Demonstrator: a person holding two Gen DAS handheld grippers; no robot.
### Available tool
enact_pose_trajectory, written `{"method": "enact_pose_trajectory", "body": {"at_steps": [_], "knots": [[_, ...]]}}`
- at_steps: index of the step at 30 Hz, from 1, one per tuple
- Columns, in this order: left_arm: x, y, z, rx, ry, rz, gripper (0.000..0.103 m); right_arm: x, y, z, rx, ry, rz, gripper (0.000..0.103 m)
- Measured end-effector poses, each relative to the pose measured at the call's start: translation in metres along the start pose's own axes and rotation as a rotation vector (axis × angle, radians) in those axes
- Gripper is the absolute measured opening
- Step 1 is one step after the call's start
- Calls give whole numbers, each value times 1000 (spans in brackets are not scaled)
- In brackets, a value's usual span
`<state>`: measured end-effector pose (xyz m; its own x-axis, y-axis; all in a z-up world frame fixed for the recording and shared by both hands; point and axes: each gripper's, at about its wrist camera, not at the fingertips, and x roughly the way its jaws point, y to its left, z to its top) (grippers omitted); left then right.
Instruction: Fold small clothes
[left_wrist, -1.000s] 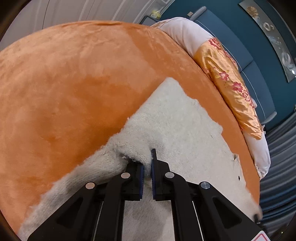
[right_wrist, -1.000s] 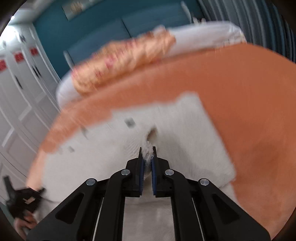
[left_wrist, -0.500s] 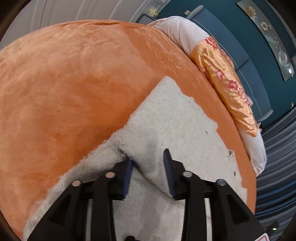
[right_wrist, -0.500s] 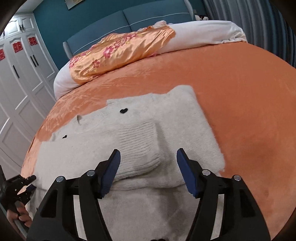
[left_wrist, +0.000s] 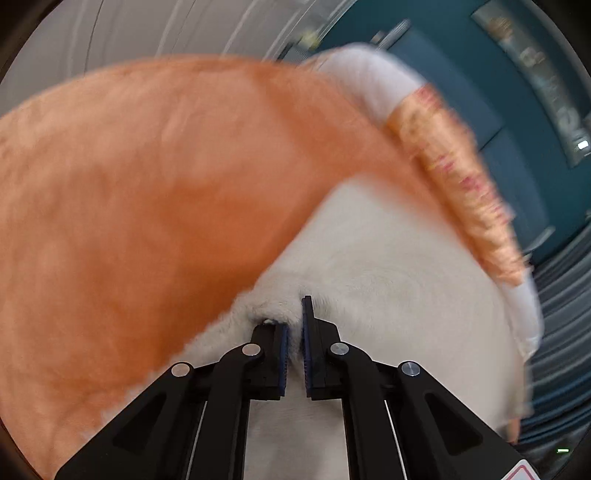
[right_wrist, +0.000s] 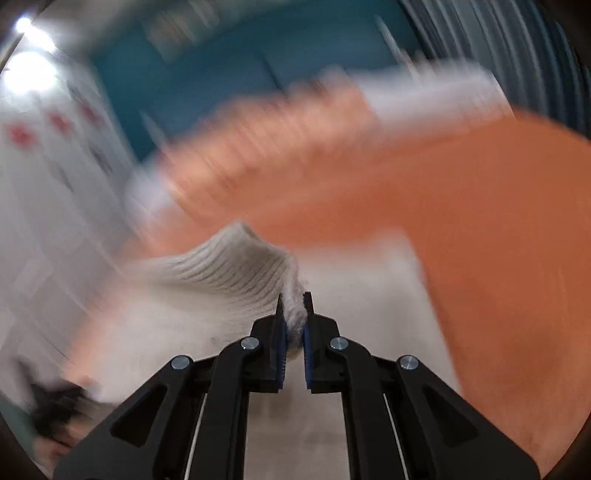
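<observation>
Garment: one cream knit sweater (right_wrist: 229, 273) lies on the orange bedspread (left_wrist: 129, 192) of the bed, spread wide in both wrist views, with one part lifted off the cover.
Left tool: the left tool (left_wrist: 293, 325) is closed on a pinch of the sweater's edge, fabric bunched between its blue pads.
Right tool: the right tool (right_wrist: 293, 314) is clamped on a ribbed fold, which rises as a ridge above the rest of the knit.
Step in hand: judged to be carrying the gripped edges over for a fold; both views are motion-blurred.
Doing it well: both tools should travel together at even height, keeping the edge taut between them, and lay it down square before letting go.
Count: one sweater, two tools, one floral pillow (left_wrist: 458, 184), one white pillow (left_wrist: 369, 81).
</observation>
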<state>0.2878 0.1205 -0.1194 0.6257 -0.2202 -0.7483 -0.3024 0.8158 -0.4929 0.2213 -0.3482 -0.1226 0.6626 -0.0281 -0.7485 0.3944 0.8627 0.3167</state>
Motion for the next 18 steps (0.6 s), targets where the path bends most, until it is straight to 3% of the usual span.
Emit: {"method": "enact_pose_trajectory", "body": {"at_steps": [3,7,9,14,18], "knots": [[-1,-1,-7,35,-26,3,6,-19,0,-3,4,-63,21,8],[2,-1,-11,56,-44,7,10,-50,7,-3,19,-169,-51,11],[2,-2,-13,73,-60,17,11,-62,33,-5,-32,-211,18,11],[1,0,-17,94,-89,21,12,-29,140,-14,-275,-81,292,10],[1,3,-16,89,-90,3,12,23,209,-40,-432,47,339,10]]}}
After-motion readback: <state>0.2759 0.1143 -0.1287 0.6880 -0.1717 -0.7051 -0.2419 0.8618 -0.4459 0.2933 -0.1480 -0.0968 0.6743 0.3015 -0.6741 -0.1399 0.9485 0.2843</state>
